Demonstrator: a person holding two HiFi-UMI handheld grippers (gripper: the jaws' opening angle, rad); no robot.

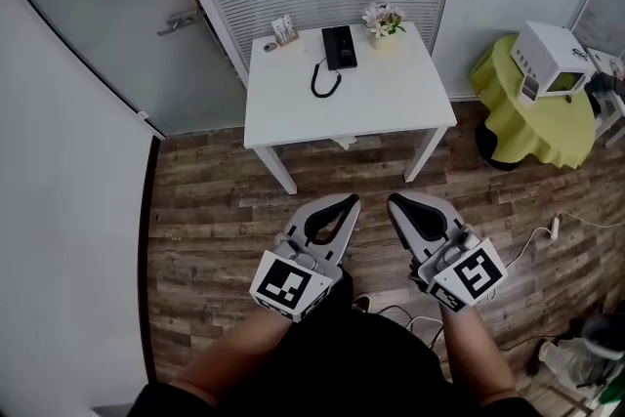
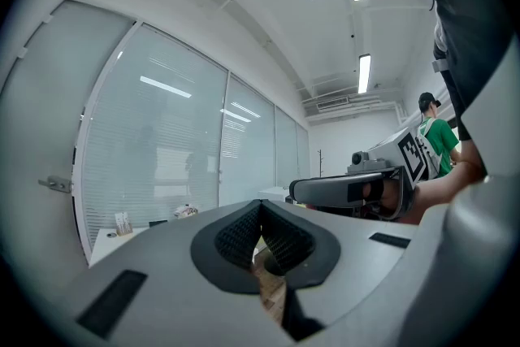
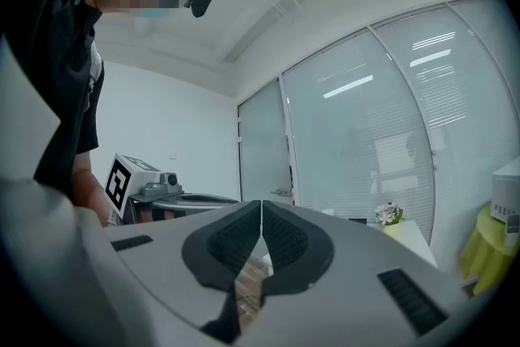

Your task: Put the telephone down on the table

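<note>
A black telephone (image 1: 338,47) lies on the white table (image 1: 391,103) near its back edge, its coiled cord (image 1: 324,81) looping toward the front. Both grippers hang over the wooden floor, well short of the table. My left gripper (image 1: 351,201) is shut with nothing between its jaws, and so is my right gripper (image 1: 394,201). In the left gripper view the left gripper (image 2: 261,205) shows its pads pressed together, with the right gripper beside it. In the right gripper view the right gripper (image 3: 261,205) is shut too, and the table corner shows far off.
On the table stand a small flower pot (image 1: 383,21), a card holder (image 1: 284,30) and a small round object (image 1: 270,46). A yellow-draped stand (image 1: 532,117) with a white device (image 1: 550,60) sits at right. Glass partitions and a door (image 1: 107,15) rise behind. Cables (image 1: 527,244) trail on the floor.
</note>
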